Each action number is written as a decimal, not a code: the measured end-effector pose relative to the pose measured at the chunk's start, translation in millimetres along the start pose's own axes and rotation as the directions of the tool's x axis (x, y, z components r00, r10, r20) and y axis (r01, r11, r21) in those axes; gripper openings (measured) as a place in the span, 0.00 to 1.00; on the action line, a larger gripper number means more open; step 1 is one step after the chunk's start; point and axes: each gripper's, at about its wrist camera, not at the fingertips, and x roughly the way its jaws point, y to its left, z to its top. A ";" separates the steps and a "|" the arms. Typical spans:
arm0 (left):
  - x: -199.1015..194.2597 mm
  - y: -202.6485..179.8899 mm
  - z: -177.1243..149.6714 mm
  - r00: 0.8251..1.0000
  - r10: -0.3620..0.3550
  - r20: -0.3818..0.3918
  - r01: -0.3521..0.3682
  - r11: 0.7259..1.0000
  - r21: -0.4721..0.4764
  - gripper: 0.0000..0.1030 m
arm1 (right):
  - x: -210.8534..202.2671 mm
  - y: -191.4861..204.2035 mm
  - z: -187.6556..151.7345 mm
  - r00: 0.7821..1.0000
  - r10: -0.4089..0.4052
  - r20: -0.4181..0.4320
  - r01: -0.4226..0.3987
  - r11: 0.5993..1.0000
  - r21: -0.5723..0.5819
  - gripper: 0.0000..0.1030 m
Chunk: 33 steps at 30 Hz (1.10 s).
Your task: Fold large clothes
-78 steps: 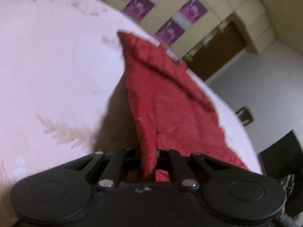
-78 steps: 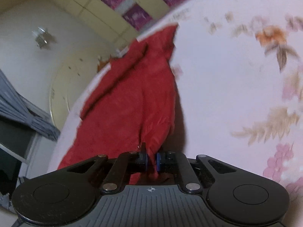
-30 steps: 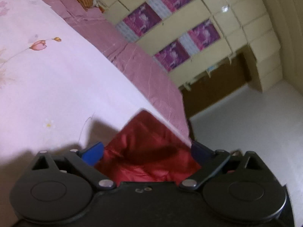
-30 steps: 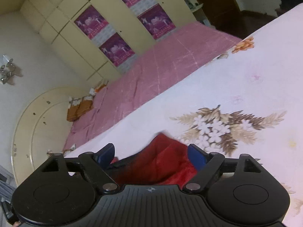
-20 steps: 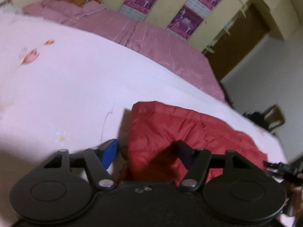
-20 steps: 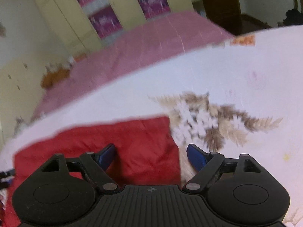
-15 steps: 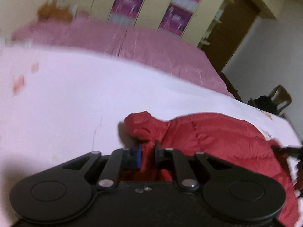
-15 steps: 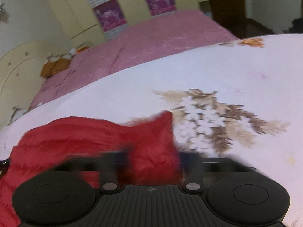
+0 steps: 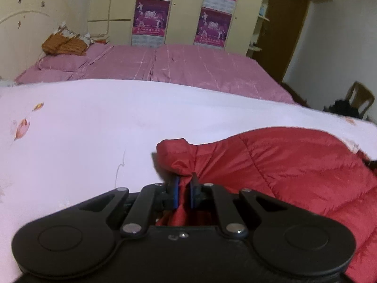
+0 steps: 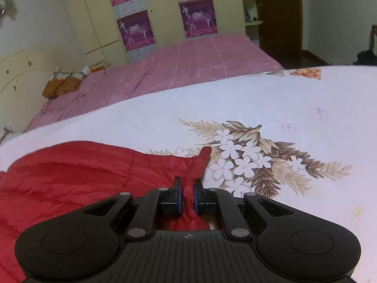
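Note:
A red quilted jacket (image 9: 287, 165) lies folded on a white floral bedsheet (image 9: 94, 127). My left gripper (image 9: 184, 184) is shut on the jacket's left corner, which bunches up just past the blue pads. In the right wrist view the jacket (image 10: 77, 174) spreads to the left, and my right gripper (image 10: 187, 188) is shut on its right corner, which pokes up over the flower print on the bedsheet (image 10: 271, 108). Both corners sit low on the sheet.
A pink bedspread (image 9: 179, 68) covers the far part of the bed, with an orange pillow (image 9: 63, 44) by the headboard. Cream wardrobes with purple posters (image 9: 150, 16) stand behind. A chair (image 9: 358, 96) with dark clothes is at the right.
Both grippers let go of the jacket, stood open over its corners, then shut on the corners. The views swung level over the bed.

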 end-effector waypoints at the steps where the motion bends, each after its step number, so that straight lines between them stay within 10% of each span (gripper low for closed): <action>1: -0.4 -1.9 3.1 1.000 0.005 -0.009 -0.005 1.000 0.003 0.13 | -0.7 2.7 1.8 1.000 -0.007 -0.008 0.007 1.000 -0.006 0.07; 3: -2.7 -1.0 9.6 0.999 0.017 -0.029 -0.017 1.000 -0.001 0.30 | -2.3 6.4 5.0 1.000 -0.019 -0.021 0.019 1.000 -0.005 0.08; 5: -15.8 -1.5 15.3 0.994 0.106 -0.017 -0.106 0.994 -0.011 0.74 | -10.8 8.0 9.1 0.997 -0.078 -0.006 0.078 0.997 0.001 0.43; 6: -26.4 -1.9 18.2 0.991 0.129 0.021 -0.128 0.992 -0.011 0.81 | -20.4 8.4 12.6 0.993 -0.114 0.040 0.114 0.993 -0.004 0.77; 7: -40.6 -3.9 17.9 0.990 0.124 0.065 -0.124 0.992 -0.001 0.79 | -33.7 8.8 11.5 0.989 -0.109 0.097 0.111 0.994 -0.012 0.81; 11: -98.0 -18.3 3.7 0.989 0.061 0.134 -0.062 0.998 0.003 0.65 | -85.2 8.7 -4.2 0.986 -0.005 0.168 0.014 0.999 -0.047 0.77; 15: -146.6 -61.2 -36.8 0.981 -0.038 0.191 0.034 0.999 0.024 0.60 | -132.4 21.9 -37.7 0.978 0.092 0.188 -0.076 0.993 -0.092 0.43; 23: -165.5 -106.6 -131.8 0.986 0.108 0.123 -0.122 0.986 0.116 0.61 | -190.8 28.3 -115.6 0.974 0.083 0.209 -0.087 0.996 0.009 0.42; 28: -207.6 -82.0 -148.4 0.970 0.182 0.160 -0.175 0.983 -0.059 0.83 | -214.1 4.7 -158.0 0.990 0.044 0.133 -0.068 0.981 0.183 0.45; 30: -219.8 -67.4 -154.9 0.976 0.158 0.150 -0.134 0.978 -0.163 0.83 | -225.4 -6.8 -167.2 0.990 0.030 0.138 -0.065 0.964 0.258 0.80; 33: -227.6 -47.5 -166.8 0.989 0.066 0.136 -0.013 0.933 -0.360 0.75 | -232.3 -21.8 -175.1 0.983 0.078 0.164 -0.132 0.927 0.351 0.84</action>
